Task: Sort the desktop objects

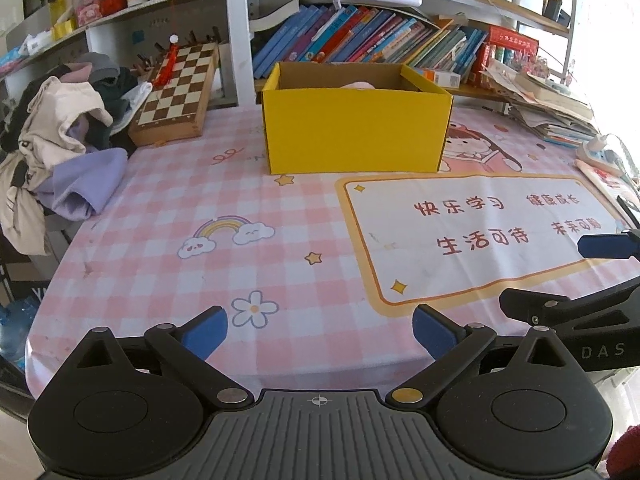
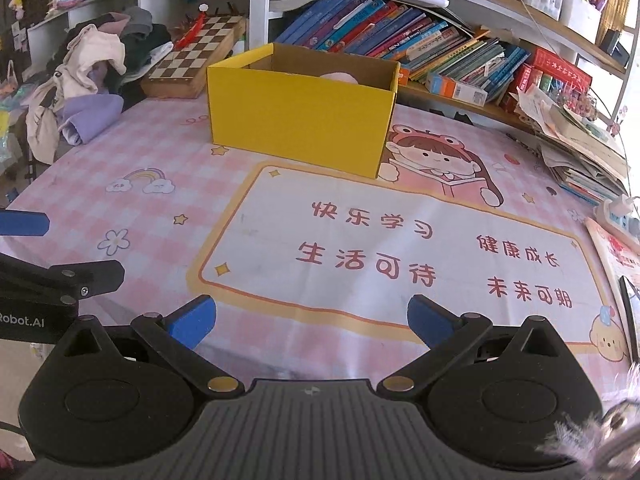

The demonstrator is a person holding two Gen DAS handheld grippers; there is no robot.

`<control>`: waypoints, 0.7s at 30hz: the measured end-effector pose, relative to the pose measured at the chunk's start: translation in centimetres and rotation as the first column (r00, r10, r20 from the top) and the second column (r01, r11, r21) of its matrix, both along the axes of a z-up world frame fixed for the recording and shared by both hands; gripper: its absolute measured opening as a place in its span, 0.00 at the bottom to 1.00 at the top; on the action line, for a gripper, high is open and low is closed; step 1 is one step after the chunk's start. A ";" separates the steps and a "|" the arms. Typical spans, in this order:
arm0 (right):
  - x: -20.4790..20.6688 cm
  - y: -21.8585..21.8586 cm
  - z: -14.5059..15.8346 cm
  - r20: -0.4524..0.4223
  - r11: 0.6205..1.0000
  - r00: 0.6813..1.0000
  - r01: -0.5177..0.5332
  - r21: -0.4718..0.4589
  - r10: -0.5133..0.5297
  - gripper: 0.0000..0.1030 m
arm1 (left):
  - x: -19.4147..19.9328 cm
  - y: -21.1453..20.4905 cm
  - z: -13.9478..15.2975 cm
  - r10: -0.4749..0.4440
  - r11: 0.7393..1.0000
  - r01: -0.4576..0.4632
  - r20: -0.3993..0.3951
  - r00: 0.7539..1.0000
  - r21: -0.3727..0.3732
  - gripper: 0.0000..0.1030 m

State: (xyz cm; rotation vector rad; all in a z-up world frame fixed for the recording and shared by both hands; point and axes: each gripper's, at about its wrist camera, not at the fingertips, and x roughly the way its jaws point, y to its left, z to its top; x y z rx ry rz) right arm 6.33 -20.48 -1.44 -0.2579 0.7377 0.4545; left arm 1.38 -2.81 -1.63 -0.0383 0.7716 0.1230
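A yellow cardboard box (image 1: 356,136) stands open at the back of the desk; it also shows in the right wrist view (image 2: 300,128). A pink object (image 1: 358,85) lies inside it, mostly hidden by the box wall, and shows again (image 2: 340,77) from the right. My left gripper (image 1: 320,330) is open and empty, low over the front edge of the desk. My right gripper (image 2: 312,320) is open and empty, over the front of the desk mat. The right gripper's fingers (image 1: 604,246) show at the right edge of the left wrist view.
A pink checked mat (image 1: 200,208) covers the desk. A chessboard case (image 1: 178,92) and a pile of clothes (image 1: 68,136) lie at the back left. Books (image 1: 360,40) fill the shelf behind the box. Stacked papers (image 2: 580,148) and a power strip (image 2: 620,216) lie at the right.
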 end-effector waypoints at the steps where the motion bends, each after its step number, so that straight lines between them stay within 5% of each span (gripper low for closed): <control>1: 0.0 0.0 0.0 0.000 1.000 1.000 0.000 -0.001 0.000 1.00 | -0.1 0.0 0.0 -0.001 1.000 0.001 0.002 1.000 0.000 0.99; 21: -0.5 -0.2 0.1 0.004 1.000 1.000 0.004 0.005 -0.004 1.00 | -0.5 -0.4 0.1 -0.010 1.000 0.010 0.006 1.000 -0.003 1.00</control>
